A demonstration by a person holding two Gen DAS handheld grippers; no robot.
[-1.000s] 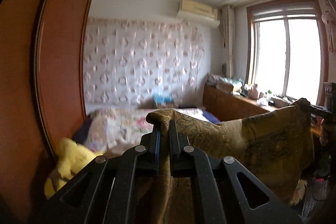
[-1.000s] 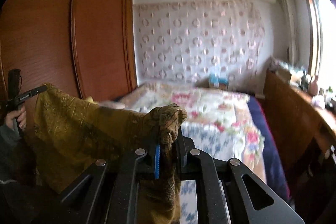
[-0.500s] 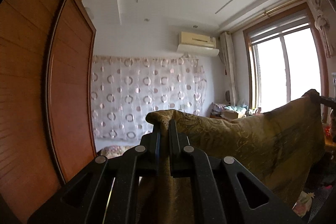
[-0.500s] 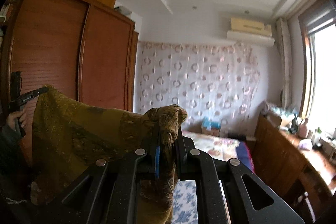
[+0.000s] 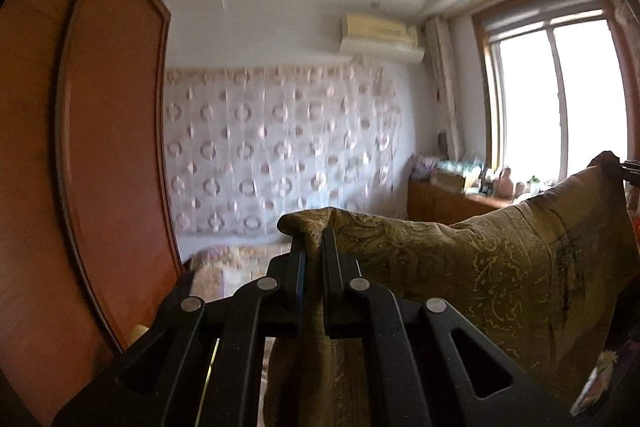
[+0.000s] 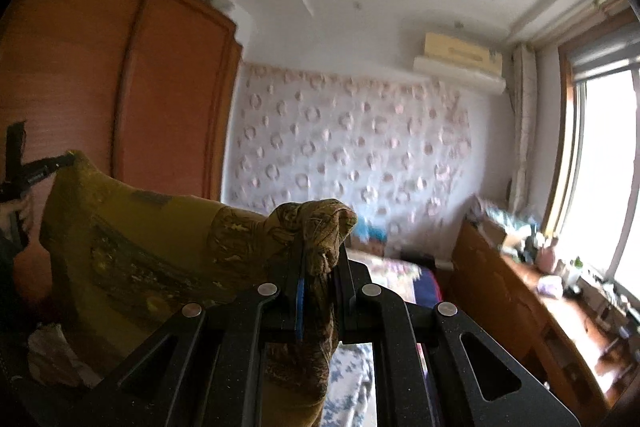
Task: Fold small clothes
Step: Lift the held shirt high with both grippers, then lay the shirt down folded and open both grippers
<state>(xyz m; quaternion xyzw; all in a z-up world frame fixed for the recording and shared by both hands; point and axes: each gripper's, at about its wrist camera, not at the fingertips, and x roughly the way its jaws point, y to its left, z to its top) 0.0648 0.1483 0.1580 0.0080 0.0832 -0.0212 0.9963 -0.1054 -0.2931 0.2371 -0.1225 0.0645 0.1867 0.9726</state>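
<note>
Garment: the mustard paisley cloth [image 5: 460,267] is held aloft, stretched between both grippers above the bed [image 6: 400,267].
Left gripper [image 5: 313,247]: clamped on one bunched corner.
Right gripper [image 6: 322,259]: clamped on the opposite corner.
Risk: a corner could be tugged free if the cloth is pulled taut; a crooked fold would follow.

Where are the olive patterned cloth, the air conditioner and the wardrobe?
olive patterned cloth [image 5: 500,267]: left wrist view, spread middle.
air conditioner [image 6: 460,61]: right wrist view, front casing.
wardrobe [image 6: 168,87]: right wrist view, door panel.
</note>
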